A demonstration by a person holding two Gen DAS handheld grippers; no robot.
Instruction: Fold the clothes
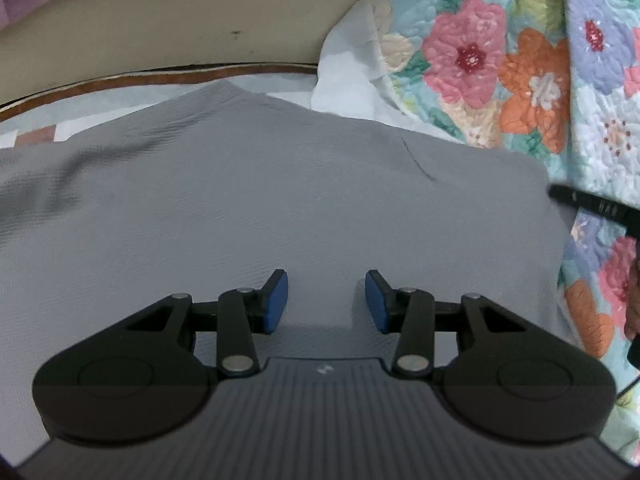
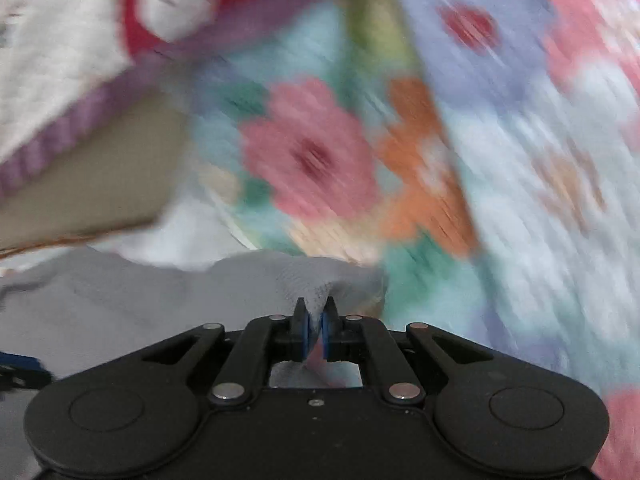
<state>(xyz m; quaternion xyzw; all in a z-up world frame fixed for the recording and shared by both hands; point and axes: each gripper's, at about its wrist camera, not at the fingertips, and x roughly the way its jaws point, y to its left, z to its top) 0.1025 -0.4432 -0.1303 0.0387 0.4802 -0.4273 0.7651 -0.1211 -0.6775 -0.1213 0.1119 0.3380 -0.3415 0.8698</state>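
left gripper (image 1: 326, 300) – black linkage arms, silver pivot screws, blue pads, ribbed grey body; right gripper (image 2: 314, 330) – same build.

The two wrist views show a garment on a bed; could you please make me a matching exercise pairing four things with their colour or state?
Things:
1. left gripper
2. right gripper
3. garment
4. quilt

States or colours:
A. floral pattern in pink, orange and blue
B. plain grey, spread out
C. jaws wide apart, holding nothing
D. jaws closed on a pinch of grey fabric

Pairs: 1-C, 2-D, 3-B, 4-A
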